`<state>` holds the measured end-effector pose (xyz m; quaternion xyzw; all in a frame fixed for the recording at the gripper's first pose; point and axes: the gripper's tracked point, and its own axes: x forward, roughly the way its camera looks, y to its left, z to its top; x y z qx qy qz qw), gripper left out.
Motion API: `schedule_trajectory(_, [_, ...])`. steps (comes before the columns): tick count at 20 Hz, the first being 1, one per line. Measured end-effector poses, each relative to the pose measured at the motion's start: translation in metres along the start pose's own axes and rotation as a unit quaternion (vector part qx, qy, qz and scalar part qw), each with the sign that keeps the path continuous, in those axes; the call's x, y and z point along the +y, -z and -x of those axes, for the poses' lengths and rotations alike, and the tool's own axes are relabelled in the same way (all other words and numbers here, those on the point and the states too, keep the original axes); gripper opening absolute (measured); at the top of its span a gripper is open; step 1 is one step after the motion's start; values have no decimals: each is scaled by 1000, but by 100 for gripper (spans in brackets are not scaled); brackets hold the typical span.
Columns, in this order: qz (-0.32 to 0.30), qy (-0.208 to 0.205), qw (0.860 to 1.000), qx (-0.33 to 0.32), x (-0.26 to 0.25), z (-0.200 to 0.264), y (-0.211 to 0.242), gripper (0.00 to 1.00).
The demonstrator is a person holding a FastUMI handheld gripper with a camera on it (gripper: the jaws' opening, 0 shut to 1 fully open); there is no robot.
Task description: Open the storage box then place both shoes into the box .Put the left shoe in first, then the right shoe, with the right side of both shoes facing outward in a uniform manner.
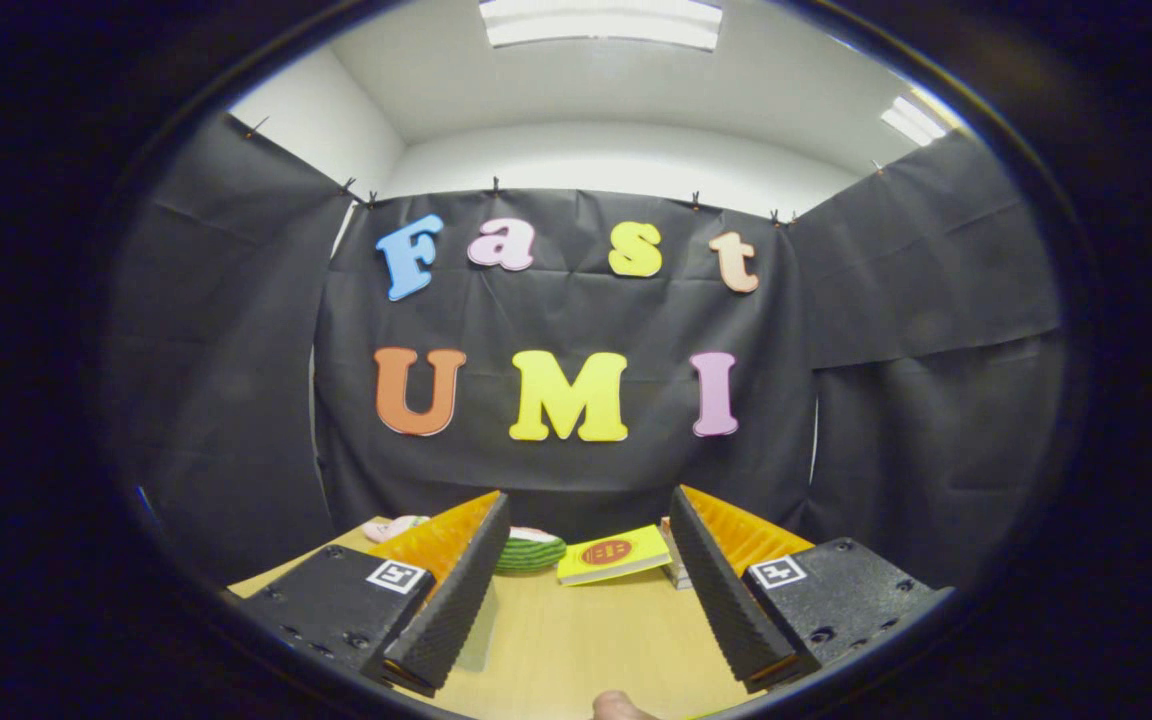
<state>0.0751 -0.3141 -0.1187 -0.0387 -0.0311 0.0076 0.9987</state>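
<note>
My gripper is open, held above the far part of a light wooden table, and its black ribbed fingers stand wide apart with nothing between them. Beyond the left finger lies a green striped, rounded item with a pale top, which may be a shoe. A pink and pale item peeks out further left, partly hidden by that finger. I cannot make out a storage box.
A flat yellow book-like item with a red oval mark lies on the table just ahead of the fingers. A small stack sits behind the right finger, mostly hidden. A fingertip shows at the near table edge. Black cloth walls close the booth.
</note>
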Motion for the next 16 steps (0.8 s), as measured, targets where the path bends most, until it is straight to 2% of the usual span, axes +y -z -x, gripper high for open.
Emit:
schedule_trajectory(2, [5, -8, 1000, 16, 7, 4, 6, 100])
schedule_trajectory(4, [12, -9, 1000, 6, 11, 4, 1, 100])
schedule_trajectory(7, [19, 5, 1000, -7, 13, 0, 5, 100])
schedule_trajectory(16, [-30, -23, 998, 49, 43, -17, 56, 100])
